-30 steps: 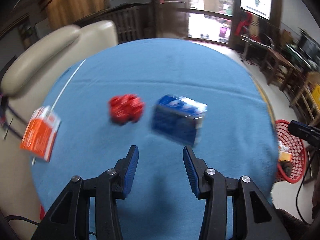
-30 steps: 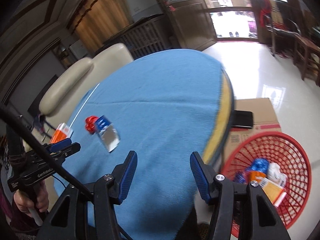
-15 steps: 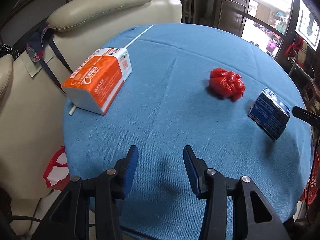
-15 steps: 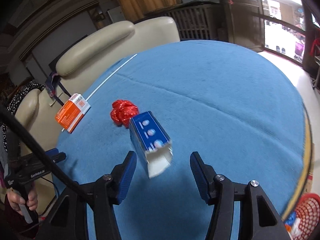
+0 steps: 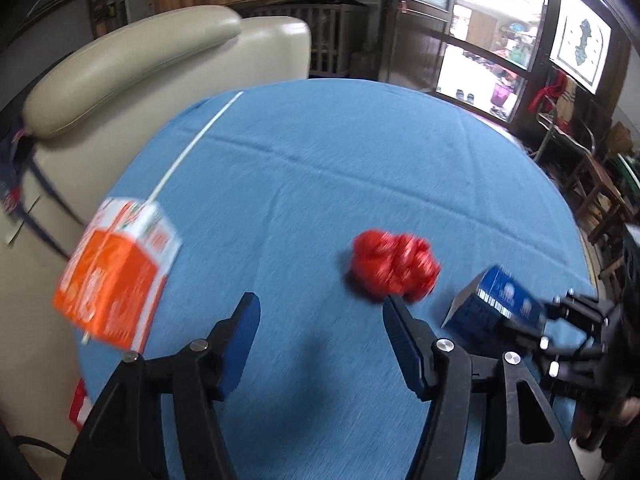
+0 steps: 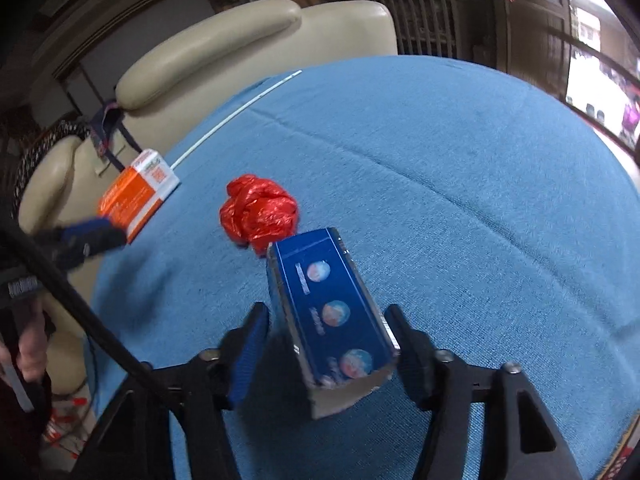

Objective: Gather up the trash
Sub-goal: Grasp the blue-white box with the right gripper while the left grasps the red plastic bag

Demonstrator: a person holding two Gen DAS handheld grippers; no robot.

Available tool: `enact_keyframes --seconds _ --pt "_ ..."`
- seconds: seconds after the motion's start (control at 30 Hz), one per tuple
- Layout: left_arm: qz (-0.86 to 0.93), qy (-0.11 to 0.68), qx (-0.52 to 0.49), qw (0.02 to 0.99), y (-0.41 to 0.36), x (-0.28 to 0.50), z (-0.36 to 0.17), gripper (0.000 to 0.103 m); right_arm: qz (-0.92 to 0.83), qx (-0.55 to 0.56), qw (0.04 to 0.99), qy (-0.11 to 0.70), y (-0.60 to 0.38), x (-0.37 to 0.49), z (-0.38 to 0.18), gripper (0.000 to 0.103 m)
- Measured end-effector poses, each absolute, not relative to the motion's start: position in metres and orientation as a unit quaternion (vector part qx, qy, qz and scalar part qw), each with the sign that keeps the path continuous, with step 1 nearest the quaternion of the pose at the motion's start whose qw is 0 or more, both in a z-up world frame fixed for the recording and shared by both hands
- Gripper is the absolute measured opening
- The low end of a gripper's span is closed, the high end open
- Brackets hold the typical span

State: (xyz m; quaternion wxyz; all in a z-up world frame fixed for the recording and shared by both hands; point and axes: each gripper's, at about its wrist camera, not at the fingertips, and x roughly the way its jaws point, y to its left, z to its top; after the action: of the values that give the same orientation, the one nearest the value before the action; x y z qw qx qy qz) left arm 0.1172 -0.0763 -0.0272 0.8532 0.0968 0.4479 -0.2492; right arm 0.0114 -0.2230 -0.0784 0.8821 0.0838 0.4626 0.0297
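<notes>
A blue carton (image 6: 332, 312) lies on the blue tablecloth (image 6: 460, 184) between the fingers of my right gripper (image 6: 326, 332), which is open around it with gaps on both sides. A crumpled red wrapper (image 6: 260, 212) lies just beyond the carton. An orange and white box (image 6: 138, 192) sits at the table's left edge. In the left wrist view my left gripper (image 5: 320, 328) is open and empty above the cloth, with the orange box (image 5: 116, 276) to its left, the red wrapper (image 5: 394, 266) ahead right and the blue carton (image 5: 494, 306) further right.
A cream leather armchair (image 5: 160, 60) stands close behind the table's left side. A thin white straw (image 6: 236, 114) lies on the cloth near the far left edge. Wooden chairs (image 5: 592, 184) and a glass door stand at the right.
My right gripper has moved forward so its open fingers now straddle the blue carton. My left gripper has swung right, bringing the red wrapper and carton closer to its fingers.
</notes>
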Motion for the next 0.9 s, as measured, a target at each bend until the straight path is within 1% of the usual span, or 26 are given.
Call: enact_keyframes --seconds 0.07,0.17,0.3,0.43,0.47,0.5,0.57,0.67,0.7,0.73,0.9 --pt "-0.276 0.468 0.079 0.836 -0.092 0.133 -0.032 0.066 0.028 0.083 0.887 0.454 -0.222 0.004 -0.076 0.050" --pt "-0.316 0.501 0.037 0.804 -0.112 0.157 -0.043 0.067 0.028 0.110 0.888 0.446 -0.226 -0.008 -0.075 0.050" --pt "-0.330 0.549 0.005 0.768 -0.137 0.181 -0.065 0.068 0.020 0.138 0.890 0.435 -0.236 -0.026 -0.070 0.050" --pt "-0.315 0.543 -0.001 0.779 -0.145 0.177 -0.071 0.065 0.005 0.151 0.892 0.425 -0.248 -0.047 -0.064 0.050" --pt "-0.313 0.541 0.002 0.781 -0.146 0.174 -0.072 0.051 0.002 0.154 0.893 0.423 -0.250 -0.052 -0.062 0.050" --pt "-0.312 0.543 0.004 0.780 -0.147 0.171 -0.074 0.043 -0.001 0.156 0.894 0.420 -0.252 -0.057 -0.061 0.050" --pt "-0.309 0.538 0.006 0.784 -0.148 0.165 -0.074 0.039 -0.005 0.164 0.895 0.414 -0.253 -0.064 -0.060 0.050" --pt "-0.306 0.531 0.004 0.790 -0.149 0.154 -0.072 0.029 -0.010 0.173 0.896 0.409 -0.256 -0.072 -0.059 0.050" --pt "-0.304 0.531 0.000 0.791 -0.148 0.151 -0.071 0.027 -0.012 0.175 0.897 0.407 -0.256 -0.075 -0.058 0.050" --pt "-0.306 0.530 -0.004 0.791 -0.147 0.147 -0.070 0.016 -0.014 0.176 0.897 0.404 -0.257 -0.078 -0.057 0.050" --pt "-0.302 0.509 0.012 0.806 -0.138 0.126 -0.058 0.014 -0.022 0.178 0.904 0.388 -0.260 -0.089 -0.048 0.050"
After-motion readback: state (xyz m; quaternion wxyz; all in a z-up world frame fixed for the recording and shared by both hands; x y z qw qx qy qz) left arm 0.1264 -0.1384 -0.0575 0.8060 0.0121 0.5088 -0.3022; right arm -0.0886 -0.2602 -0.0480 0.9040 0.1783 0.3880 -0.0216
